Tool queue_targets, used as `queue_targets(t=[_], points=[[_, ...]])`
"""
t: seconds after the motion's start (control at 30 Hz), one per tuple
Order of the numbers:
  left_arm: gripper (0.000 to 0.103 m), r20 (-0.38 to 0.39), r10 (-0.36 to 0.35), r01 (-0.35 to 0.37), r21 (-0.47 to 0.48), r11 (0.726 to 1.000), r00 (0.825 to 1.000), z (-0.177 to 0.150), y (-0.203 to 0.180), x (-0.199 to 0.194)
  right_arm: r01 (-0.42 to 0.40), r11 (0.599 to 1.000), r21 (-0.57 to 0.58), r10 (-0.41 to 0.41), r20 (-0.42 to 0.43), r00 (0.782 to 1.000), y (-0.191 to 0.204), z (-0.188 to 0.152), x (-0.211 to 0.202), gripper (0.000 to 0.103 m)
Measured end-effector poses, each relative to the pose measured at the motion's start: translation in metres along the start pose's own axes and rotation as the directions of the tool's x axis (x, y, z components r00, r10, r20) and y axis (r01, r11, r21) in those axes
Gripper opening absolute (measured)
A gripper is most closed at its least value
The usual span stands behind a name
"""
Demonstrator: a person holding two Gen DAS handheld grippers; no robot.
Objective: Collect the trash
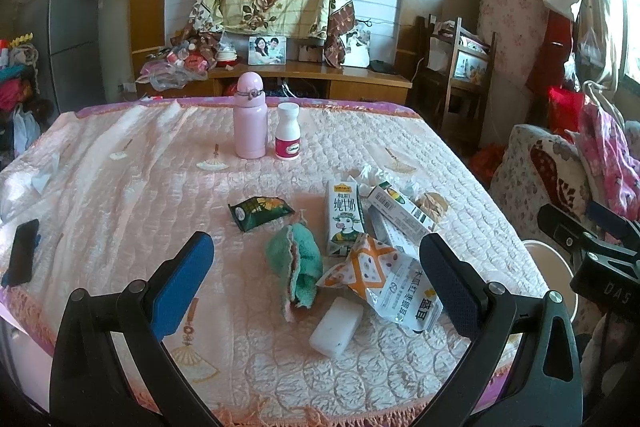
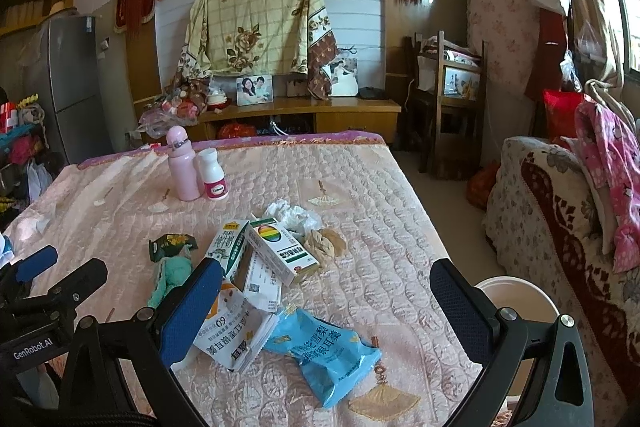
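Trash lies on a pink quilted table (image 1: 120,163): a milk carton (image 1: 343,217), a white medicine box (image 1: 400,207), an orange-and-white snack bag (image 1: 380,279), a dark green snack packet (image 1: 259,211), crumpled tissue (image 2: 294,215), a brown wrapper (image 2: 326,242) and a blue snack bag (image 2: 320,351). My left gripper (image 1: 316,283) is open, hovering over the near edge above a teal cloth (image 1: 298,267) and white sponge (image 1: 337,325). My right gripper (image 2: 326,311) is open above the blue bag. A white bin (image 2: 516,293) stands beside the table's right edge.
A pink bottle (image 1: 250,115) and a white pill bottle (image 1: 287,131) stand at the table's far side. A black phone (image 1: 23,251) lies at the left edge. A sofa (image 2: 560,227) is on the right, a wooden cabinet (image 2: 300,111) behind.
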State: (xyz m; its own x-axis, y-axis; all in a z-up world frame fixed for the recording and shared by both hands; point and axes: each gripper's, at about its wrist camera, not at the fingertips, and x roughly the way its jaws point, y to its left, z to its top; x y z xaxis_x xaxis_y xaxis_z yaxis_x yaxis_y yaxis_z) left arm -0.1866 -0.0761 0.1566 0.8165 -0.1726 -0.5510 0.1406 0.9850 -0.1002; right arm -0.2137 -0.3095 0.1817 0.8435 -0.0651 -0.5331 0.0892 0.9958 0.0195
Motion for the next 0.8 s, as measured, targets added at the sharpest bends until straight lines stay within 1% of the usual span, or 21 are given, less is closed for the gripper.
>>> queue_targets(t=[0.4, 0.8], points=[[0.102, -0.034, 0.004, -0.004, -0.006, 1.000, 0.999, -0.010, 0.008, 0.010, 0.004, 1.000, -0.011, -0.004, -0.033, 0.999, -0.002, -0.003, 0.009, 0.103], [0.102, -0.060, 0.015, -0.014, 0.004, 1.000, 0.998, -0.011, 0.011, 0.020, 0.003, 1.000, -0.008, -0.004, -0.068, 0.998, -0.009, -0.008, 0.018, 0.103]])
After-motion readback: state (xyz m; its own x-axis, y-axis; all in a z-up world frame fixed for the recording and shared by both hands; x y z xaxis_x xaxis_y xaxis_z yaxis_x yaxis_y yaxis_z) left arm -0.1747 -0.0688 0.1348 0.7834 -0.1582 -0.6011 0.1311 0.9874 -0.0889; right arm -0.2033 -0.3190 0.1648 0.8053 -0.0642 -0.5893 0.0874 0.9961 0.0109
